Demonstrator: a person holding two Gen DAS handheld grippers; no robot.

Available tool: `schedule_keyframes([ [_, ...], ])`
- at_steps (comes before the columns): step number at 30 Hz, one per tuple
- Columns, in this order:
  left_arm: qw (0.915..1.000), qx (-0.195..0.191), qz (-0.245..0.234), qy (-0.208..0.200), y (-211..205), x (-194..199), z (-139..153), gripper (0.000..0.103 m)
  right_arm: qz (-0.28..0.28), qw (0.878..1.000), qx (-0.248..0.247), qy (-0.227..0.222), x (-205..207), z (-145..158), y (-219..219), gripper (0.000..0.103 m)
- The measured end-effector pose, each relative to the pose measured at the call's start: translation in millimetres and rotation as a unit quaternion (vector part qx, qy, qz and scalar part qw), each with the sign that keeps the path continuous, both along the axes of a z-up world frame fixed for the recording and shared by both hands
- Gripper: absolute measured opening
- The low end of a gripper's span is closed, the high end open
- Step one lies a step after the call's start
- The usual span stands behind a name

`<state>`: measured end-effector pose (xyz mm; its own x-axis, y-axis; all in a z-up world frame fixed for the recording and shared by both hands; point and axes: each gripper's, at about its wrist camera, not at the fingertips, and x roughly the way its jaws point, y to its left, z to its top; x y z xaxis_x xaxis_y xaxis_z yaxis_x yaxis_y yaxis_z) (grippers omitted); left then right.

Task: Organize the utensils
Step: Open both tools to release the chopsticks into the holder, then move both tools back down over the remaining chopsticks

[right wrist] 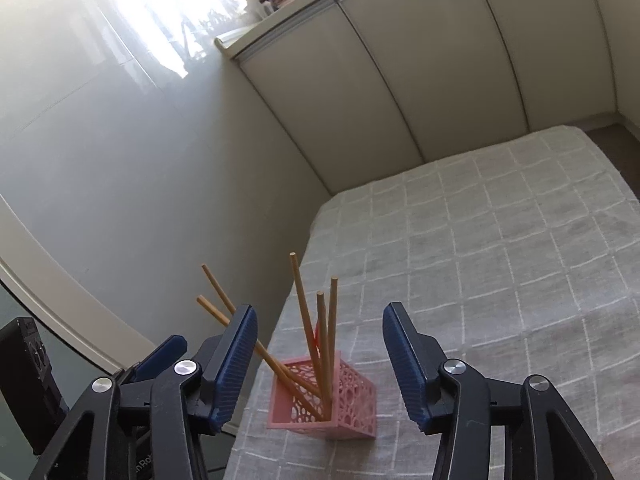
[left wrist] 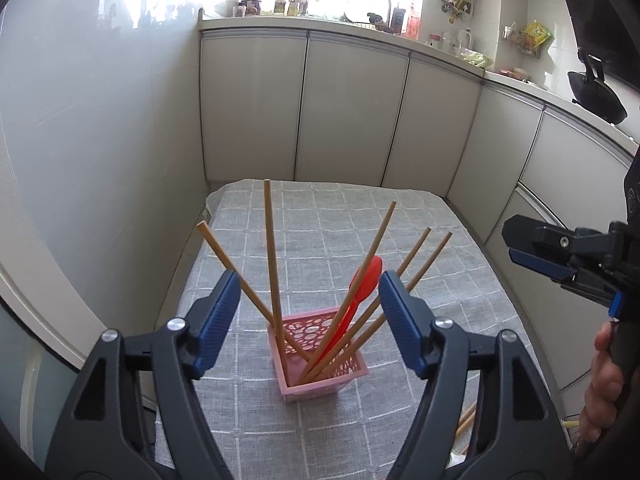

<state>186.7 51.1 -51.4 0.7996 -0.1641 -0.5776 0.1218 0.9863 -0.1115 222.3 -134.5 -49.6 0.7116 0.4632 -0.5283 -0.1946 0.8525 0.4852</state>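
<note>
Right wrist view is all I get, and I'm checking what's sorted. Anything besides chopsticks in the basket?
Observer: Yes, a red spoon leans in the basket among the chopsticks.
Operator: Any utensils still out?
Observer: Some wooden sticks, likely chopsticks, lie at the table's near right edge.
Operator: Is the left gripper open?
Observer: Yes, open, nothing between its pads.

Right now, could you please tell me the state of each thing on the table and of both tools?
Pink basket: upright on the tablecloth.
Chopsticks: standing in the basket, fanned out.
Red spoon: leaning in the basket, bowl up.
Left tool: open, holding nothing.
Right tool: open, holding nothing.
</note>
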Motion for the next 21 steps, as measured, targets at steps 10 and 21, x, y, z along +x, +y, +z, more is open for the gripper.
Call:
schedule_keyframes([
  [10, 0.9997, 0.005, -0.017, 0.019, 6.0, -21.8, -4.0, 0.083, -0.011, 0.999, -0.026, 0.031, -18.9, -12.8, -28.8, 0.074],
  [21, 0.9937, 0.027, -0.064, 0.089, -13.4, -38.9, -37.5, 0.084, -0.028, 0.991, -0.067, 0.110, -35.5, -53.7, -63.0, 0.081],
])
